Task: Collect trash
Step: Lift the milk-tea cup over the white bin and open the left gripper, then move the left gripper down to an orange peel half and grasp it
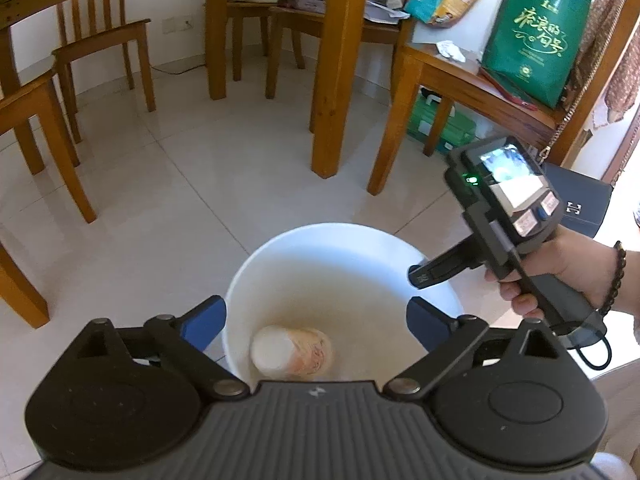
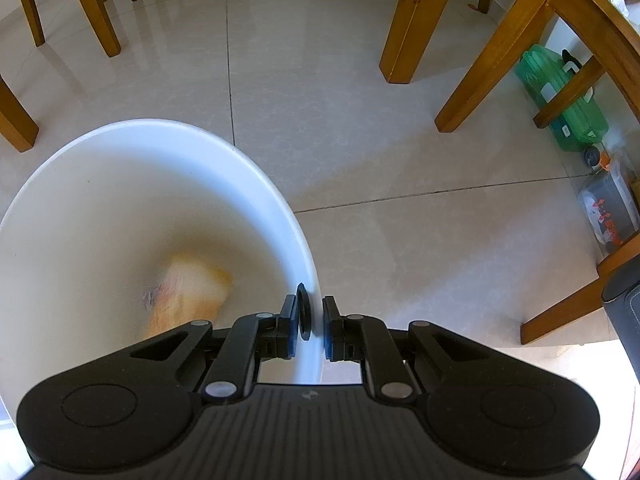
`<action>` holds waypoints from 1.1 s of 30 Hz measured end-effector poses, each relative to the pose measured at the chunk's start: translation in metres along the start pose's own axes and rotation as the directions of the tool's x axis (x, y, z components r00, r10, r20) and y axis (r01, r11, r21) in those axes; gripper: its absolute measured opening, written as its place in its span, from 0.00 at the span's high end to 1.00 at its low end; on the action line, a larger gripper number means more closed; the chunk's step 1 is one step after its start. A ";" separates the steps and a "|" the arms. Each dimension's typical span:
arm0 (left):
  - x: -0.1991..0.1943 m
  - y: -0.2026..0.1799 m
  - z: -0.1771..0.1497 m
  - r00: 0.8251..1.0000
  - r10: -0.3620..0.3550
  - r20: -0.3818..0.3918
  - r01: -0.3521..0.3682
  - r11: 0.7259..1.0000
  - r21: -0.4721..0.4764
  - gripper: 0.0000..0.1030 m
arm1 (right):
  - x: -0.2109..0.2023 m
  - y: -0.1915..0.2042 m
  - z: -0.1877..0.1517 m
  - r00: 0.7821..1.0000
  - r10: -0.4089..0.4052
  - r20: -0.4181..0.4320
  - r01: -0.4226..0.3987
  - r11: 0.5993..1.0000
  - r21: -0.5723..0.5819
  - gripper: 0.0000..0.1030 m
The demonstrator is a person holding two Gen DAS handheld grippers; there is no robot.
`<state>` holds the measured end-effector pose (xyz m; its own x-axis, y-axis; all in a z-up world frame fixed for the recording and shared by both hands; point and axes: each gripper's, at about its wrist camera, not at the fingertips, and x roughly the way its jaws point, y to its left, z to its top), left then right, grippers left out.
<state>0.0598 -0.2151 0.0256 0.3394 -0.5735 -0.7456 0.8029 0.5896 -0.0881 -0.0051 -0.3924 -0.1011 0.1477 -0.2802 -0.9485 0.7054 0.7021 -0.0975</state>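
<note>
The bin (image 1: 344, 248), a white plastic bucket, stands on the tiled floor (image 1: 192, 184) between the 2 grippers, among wooden chair and table legs. At its bottom lies 1 paper cup (image 1: 290, 354) on its side, pale base toward the left wrist camera, orange print along its wall; in the right wrist view it is a blur.

The right gripper (image 2: 311, 322) is clamped on the bin's rim (image 2: 314, 280): 1 finger inside the wall, 1 outside, jaws nearly closed with the thin wall between them. A person's hand (image 1: 560, 272) holds its handle. The left gripper (image 1: 316, 320) is spread wide above the bin's mouth, its blue pads (image 1: 204, 320) level with the rim on either side and holding nothing.

The bin looks light and thin-walled, probably stiff enough at the rolled rim to be steadied or dragged by a pinch there, though the smooth plastic may slip and the wall could flex if lifted from 1 point. The rim is the sensible place to grip; a second hold opposite would steady it.

The cup is light, soft and easily crushed. It needs no more handling now that it lies inside. No other trash clearly shows on the floor nearby, though a crumpled white scrap (image 1: 450, 49) lies on a chair seat at the right.
</note>
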 end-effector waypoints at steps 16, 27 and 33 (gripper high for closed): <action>-0.022 0.081 -0.051 0.988 0.154 -0.015 -0.153 0.968 -0.198 0.05 | 0.002 0.004 0.000 1.000 -0.005 0.003 0.005 1.000 -0.004 0.86; -0.009 0.165 -0.121 0.935 0.330 -0.129 -0.354 0.867 -0.350 0.05 | 0.000 0.005 -0.001 1.000 -0.010 0.004 0.010 1.000 -0.005 0.86; 0.024 0.215 -0.179 0.898 0.350 -0.267 -0.438 0.774 -0.457 0.05 | -0.002 0.006 -0.003 1.000 -0.020 0.004 0.020 1.000 -0.014 0.86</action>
<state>0.1529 -0.0006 -0.1295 0.4546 -0.1563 -0.8769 0.2485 0.9676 -0.0437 -0.0035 -0.3857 -0.1010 0.1363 -0.2965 -0.9453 0.6982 0.7057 -0.1207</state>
